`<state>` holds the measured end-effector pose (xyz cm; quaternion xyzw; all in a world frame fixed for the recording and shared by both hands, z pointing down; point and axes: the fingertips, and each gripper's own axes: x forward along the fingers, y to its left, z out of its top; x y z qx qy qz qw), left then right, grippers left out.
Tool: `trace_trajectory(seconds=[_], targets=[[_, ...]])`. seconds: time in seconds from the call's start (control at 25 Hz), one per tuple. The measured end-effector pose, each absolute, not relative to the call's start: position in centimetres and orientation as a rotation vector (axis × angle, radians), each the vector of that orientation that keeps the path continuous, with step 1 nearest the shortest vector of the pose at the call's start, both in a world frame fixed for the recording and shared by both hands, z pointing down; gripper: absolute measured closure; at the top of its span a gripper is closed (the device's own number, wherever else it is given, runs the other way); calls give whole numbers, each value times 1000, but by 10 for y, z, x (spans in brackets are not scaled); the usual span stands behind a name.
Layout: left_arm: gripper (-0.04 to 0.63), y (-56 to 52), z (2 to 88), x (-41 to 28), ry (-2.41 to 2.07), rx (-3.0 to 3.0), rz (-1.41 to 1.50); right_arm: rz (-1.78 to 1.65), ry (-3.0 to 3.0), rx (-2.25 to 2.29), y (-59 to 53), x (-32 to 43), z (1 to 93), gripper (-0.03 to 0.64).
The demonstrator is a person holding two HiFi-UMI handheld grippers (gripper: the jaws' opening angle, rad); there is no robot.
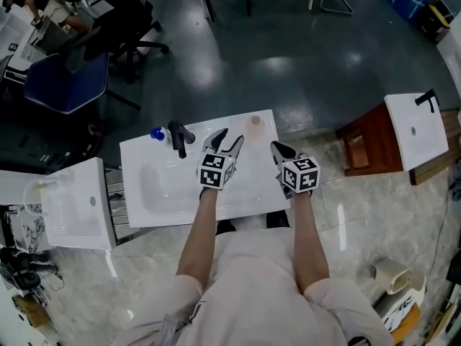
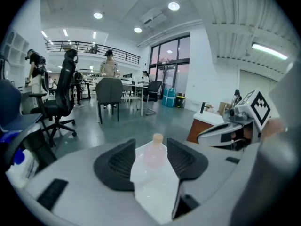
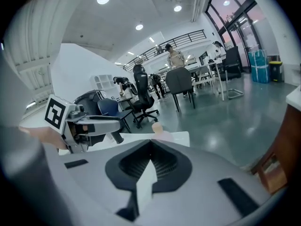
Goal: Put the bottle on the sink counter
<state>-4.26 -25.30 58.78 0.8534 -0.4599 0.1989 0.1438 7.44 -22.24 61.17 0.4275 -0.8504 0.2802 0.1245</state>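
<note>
Left fingers (image 2: 117, 166) are standing wide apart with nothing between the pads. You are sighting straight down the gap at the bottle (image 2: 154, 150), which is sitting ahead of the tips, not between them. Right fingers (image 3: 134, 166) are pressing tip to tip, gripping nothing. Your left gripper (image 1: 230, 137) is hovering over the back part of the sink counter (image 1: 248, 189). Your right gripper (image 1: 278, 148) is hanging just beside it toward the counter's right edge, the two near each other but not touching. The bottle is standing upright at the far right corner of the counter, close to the edge, so I am judging the placing done or very nearly so. It is showing as a small, translucent, pinkish plastic bottle with a tan cap. I am reckoning it light, thin-walled, a little squashy and easy to tip. If you are taking it up again, be closing gently on the body below the shoulder, across its widest part. The cap is looking too narrow for a sure hold, and a nudge from one pad alone is risking a tumble over the edge. Further left, the black faucet (image 1: 178, 137) is rising behind the basin (image 1: 155, 182), with a blue-capped item (image 1: 157, 133) next to it, well apart from the bottle.
</note>
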Motion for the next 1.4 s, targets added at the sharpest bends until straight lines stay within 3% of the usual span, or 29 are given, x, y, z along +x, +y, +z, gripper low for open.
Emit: trace_trajectory(seconds=[0.8,1.4], targets=[[385,-206,595,-81,-1482,2307,531,809,-2484,1182,-232,51,617,612],[505,-208,590,-87,-1523,2317,532,794,-2460,1174,-235,55,623,612]])
